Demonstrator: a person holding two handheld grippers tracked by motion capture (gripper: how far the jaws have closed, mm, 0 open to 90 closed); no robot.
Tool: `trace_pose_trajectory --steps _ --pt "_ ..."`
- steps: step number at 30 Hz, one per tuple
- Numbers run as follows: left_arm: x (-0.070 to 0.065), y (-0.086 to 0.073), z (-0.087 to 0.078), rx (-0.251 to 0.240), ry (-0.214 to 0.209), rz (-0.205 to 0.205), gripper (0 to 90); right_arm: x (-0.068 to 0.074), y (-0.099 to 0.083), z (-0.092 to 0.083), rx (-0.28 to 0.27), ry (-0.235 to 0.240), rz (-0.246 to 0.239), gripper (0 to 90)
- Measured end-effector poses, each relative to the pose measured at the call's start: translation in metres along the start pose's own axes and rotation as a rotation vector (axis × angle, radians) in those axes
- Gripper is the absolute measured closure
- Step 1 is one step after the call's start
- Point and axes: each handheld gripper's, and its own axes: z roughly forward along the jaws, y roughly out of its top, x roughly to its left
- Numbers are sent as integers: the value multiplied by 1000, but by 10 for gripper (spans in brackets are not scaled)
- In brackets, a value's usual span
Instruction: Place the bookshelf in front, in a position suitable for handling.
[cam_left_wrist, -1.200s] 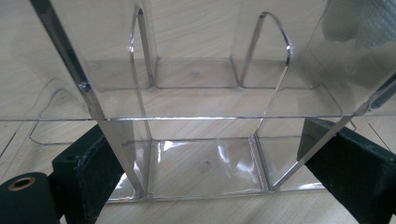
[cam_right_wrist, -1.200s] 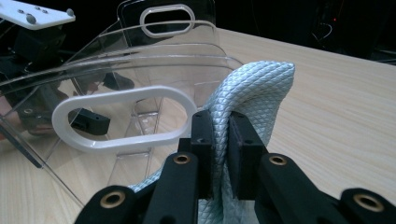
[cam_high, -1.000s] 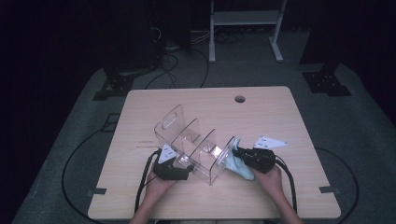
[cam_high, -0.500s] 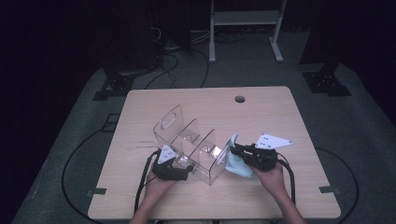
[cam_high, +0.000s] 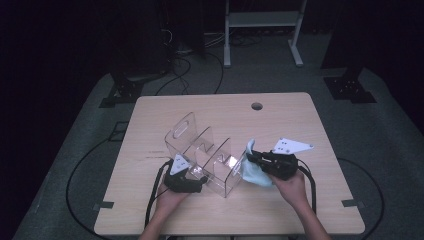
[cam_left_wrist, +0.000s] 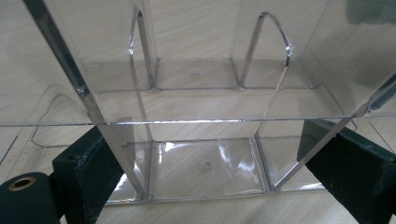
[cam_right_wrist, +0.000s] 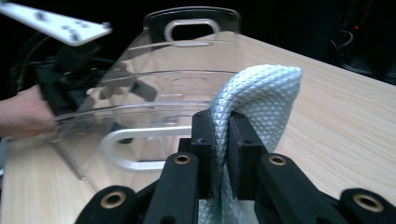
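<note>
Clear organizer (cam_high: 205, 155) sits between spread left gripper (cam_high: 192, 176); right gripper (cam_right_wrist: 220, 135) pinches cloth (cam_right_wrist: 261, 93)

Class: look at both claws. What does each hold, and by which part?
The right claw pinches a folded light-blue cloth at its fold. The left claw straddles the clear organizer's end, jaws apart.

Right hand-held gripper (cam_high: 251, 159) presses pale-blue cloth (cam_high: 253, 172) against clear organizer (cam_high: 202, 152).
</note>
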Motion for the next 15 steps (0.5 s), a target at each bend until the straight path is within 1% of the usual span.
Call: trace_pose_trajectory --steps 2,4,5,6,7,8,9,10,11,12,13,14,15 --pt "1 0 0 0 0 -2 71 14 -1 1 -8 44 -17 817" --pt "1 0 0 -2 0 -1 71 26 -3 1 -9 86 -56 817" --pt "1 0 0 -4 1 -1 71 28 -3 1 -5 81 -65 818" --pt "0 0 1 -4 2 -3 71 26 -3 0 -7 71 -64 818" --pt "0 0 1 -3 3 -3 71 23 -3 0 -10 62 -42 818" --pt "0 0 1 -3 4 -2 71 20 -3 0 -17 62 -26 818" --pt "0 0 1 -2 5 -3 71 20 -4 1 -24 67 -14 818" --pt "1 0 0 -2 6 0 71 24 -5 2 -34 72 -16 818" --pt "1 0 0 -6 11 -3 73 31 -6 3 -38 86 -26 818" --pt "2 0 0 -9 12 -2 74 39 -8 4 -40 113 -38 818" --pt "3 0 0 -7 12 -5 75 46 -10 6 -37 153 -47 818" --pt "3 0 0 -5 12 -5 74 51 -11 8 -30 166 -70 818" --pt "2 0 1 -8 13 -7 74 54 -12 9 -25 149 -95 818"
